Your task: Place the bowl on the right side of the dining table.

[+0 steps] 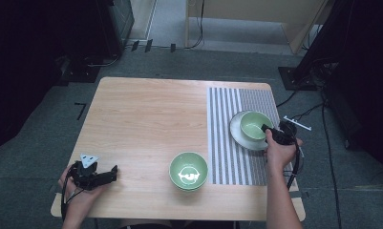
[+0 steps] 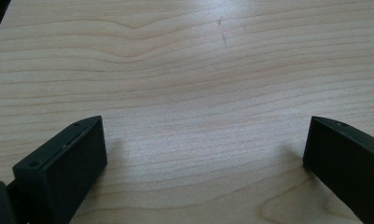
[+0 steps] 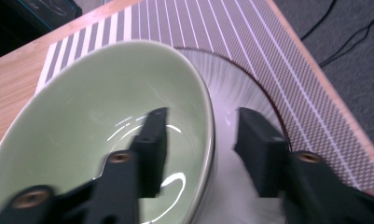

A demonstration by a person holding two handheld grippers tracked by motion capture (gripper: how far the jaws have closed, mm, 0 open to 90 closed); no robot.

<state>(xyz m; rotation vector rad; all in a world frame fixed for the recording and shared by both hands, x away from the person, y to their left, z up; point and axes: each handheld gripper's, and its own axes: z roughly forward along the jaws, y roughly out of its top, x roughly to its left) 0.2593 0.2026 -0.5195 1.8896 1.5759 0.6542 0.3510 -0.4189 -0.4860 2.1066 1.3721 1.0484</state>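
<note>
While no writing is legible, the right gripper straddles, unclenched, the rim of an empty green bowl on the white plate; left gripper gapes.

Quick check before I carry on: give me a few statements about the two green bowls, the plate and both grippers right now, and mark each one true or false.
1. The small green bowl sits on the white plate. True.
2. The right gripper is clamped shut on that bowl's rim. False: its jaws straddle the rim, one inside the bowl and one outside, with a gap showing at the outer jaw.
3. The larger green bowl stands on the striped mat. False: it stands on bare wood beside the mat.
4. The left gripper is open over the bare table with nothing between its jaws. True.
5. The plate lies on the striped mat. True.
</note>
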